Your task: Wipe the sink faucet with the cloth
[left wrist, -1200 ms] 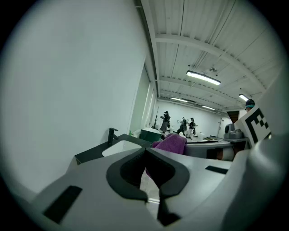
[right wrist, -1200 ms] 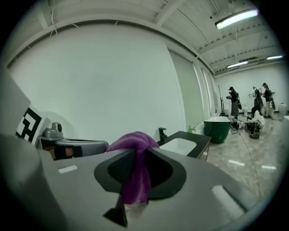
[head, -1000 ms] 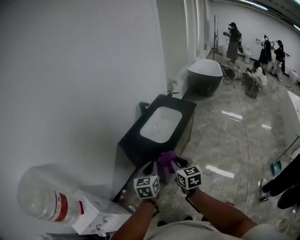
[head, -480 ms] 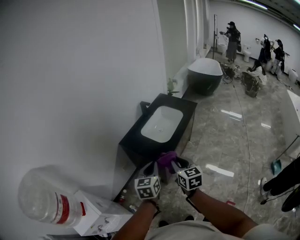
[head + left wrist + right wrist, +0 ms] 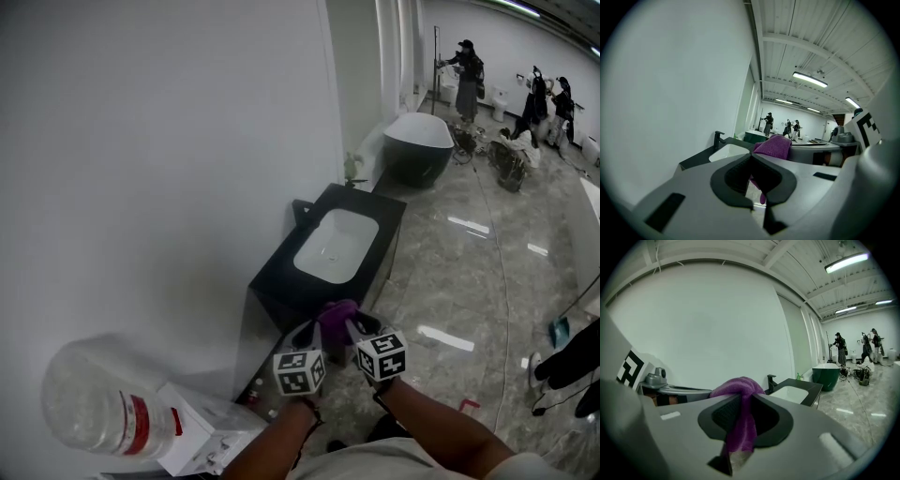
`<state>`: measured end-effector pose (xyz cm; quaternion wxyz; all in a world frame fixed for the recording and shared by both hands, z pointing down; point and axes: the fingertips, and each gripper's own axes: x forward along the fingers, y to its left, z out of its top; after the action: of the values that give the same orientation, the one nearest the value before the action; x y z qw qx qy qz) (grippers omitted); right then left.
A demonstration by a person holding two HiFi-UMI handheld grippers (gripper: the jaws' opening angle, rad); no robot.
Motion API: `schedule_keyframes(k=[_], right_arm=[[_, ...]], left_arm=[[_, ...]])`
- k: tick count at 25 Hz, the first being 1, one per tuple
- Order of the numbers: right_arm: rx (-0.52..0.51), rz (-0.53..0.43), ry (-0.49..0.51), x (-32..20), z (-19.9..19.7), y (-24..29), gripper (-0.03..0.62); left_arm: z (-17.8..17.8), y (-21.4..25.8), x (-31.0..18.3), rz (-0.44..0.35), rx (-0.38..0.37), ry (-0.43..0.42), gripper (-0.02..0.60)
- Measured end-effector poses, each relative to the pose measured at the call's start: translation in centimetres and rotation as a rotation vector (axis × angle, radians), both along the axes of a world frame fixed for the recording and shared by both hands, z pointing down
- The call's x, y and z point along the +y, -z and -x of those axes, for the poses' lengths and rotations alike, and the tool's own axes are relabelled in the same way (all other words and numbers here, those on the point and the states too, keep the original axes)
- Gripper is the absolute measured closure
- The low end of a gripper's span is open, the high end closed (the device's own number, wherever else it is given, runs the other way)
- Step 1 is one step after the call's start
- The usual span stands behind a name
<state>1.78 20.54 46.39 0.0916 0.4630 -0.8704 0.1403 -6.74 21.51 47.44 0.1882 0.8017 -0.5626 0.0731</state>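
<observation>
Against the white wall stands a black vanity (image 5: 272, 286) with a white sink (image 5: 336, 246) and a black faucet (image 5: 302, 212) at its wall side. Both grippers hover side by side well short of it, low in the head view. My right gripper (image 5: 352, 328) is shut on a purple cloth (image 5: 335, 319), which bunches over its tips and hangs down between its jaws (image 5: 740, 427). My left gripper (image 5: 309, 333) is shut, its jaw tips meeting (image 5: 751, 157), with the cloth (image 5: 773, 146) just beyond them. The faucet (image 5: 771, 382) and sink (image 5: 790, 392) lie ahead.
A large clear plastic bottle (image 5: 94, 403) and a white box (image 5: 202, 431) sit at the lower left. A dark bathtub (image 5: 417, 141) stands beyond the vanity, with a small green plant (image 5: 354, 171) beside it. Several people (image 5: 466, 66) are at the far end of the glossy floor.
The head view has shifted slightly, so the vanity sits a little further right and lower in frame. Both grippers keep the same pose, the cloth still held.
</observation>
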Motion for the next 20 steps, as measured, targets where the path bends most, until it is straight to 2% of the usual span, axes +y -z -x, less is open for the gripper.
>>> schedule_keyframes(k=[5, 13, 20], right_arm=[[0.004, 0.015, 0.030, -4.1, -0.6, -1.1, 0.523], [0.009, 0.034, 0.136, -15.0, -2.4, -2.3, 0.523], [0.019, 0.052, 0.223, -22.8, -1.7, -2.7, 0.523]], left_arm=[[-0.2, -1.2, -4.1, 0.017, -0.011, 0.035, 0.577], [-2.7, -2.8, -14.6, 0.050, 0.007, 0.135, 0.577], [-2.0, -2.9, -21.4, 0.067, 0.007, 0.228, 0.577]])
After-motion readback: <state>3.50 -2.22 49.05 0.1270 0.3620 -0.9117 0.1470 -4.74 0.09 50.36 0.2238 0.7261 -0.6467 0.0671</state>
